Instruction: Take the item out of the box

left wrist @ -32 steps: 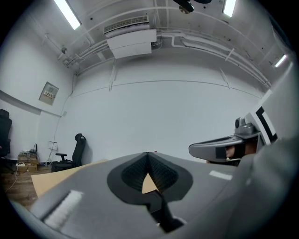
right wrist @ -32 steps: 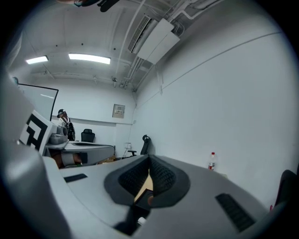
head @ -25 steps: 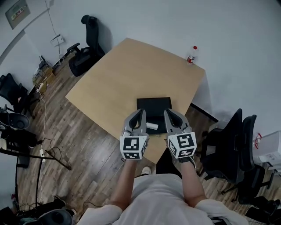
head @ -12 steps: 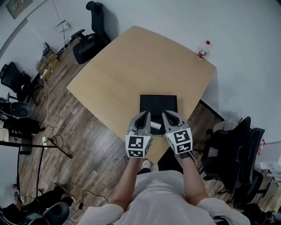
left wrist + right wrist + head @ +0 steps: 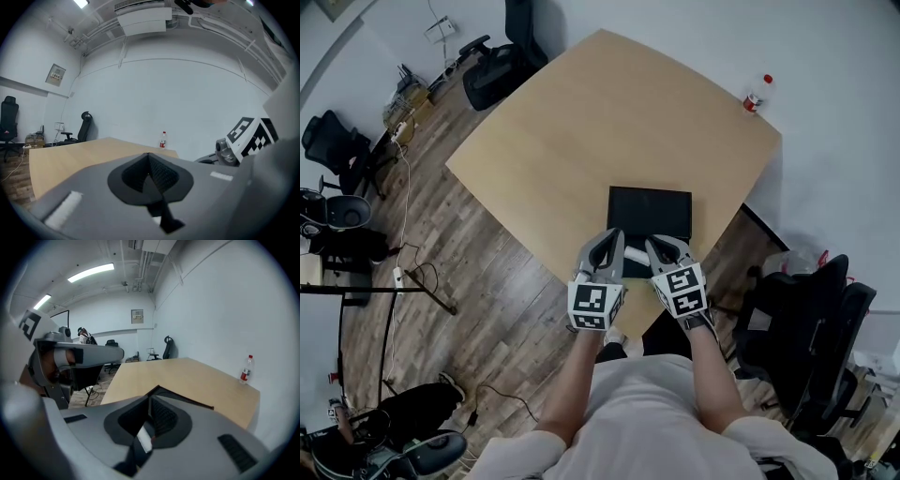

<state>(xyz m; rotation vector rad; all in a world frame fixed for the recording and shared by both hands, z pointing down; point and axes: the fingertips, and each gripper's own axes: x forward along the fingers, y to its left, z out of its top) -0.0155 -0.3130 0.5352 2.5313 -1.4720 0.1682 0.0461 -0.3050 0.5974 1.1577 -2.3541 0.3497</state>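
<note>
A flat black box [image 5: 649, 211] lies on the wooden table [image 5: 581, 131] near its front corner. My left gripper [image 5: 610, 242] and right gripper [image 5: 661, 247] hover side by side over the box's near edge. In the left gripper view the left gripper [image 5: 148, 155] has its jaws pressed together with nothing between them. The right gripper [image 5: 150, 398] is shut too, and the box's dark edge [image 5: 187, 399] runs just past its tip. A small white item [image 5: 143, 437] shows through the gap under the right jaws; no pad touches it.
A water bottle [image 5: 757, 95] with a red label stands at the table's far right corner. Black office chairs [image 5: 797, 319] crowd the right side, more chairs [image 5: 502, 66] stand at the far left, and cables lie on the wood floor [image 5: 422, 281].
The head view has shifted, so table and box sit higher and further right. Both grippers stay side by side at the box's near edge. The white item seen between them earlier is now mostly hidden.
</note>
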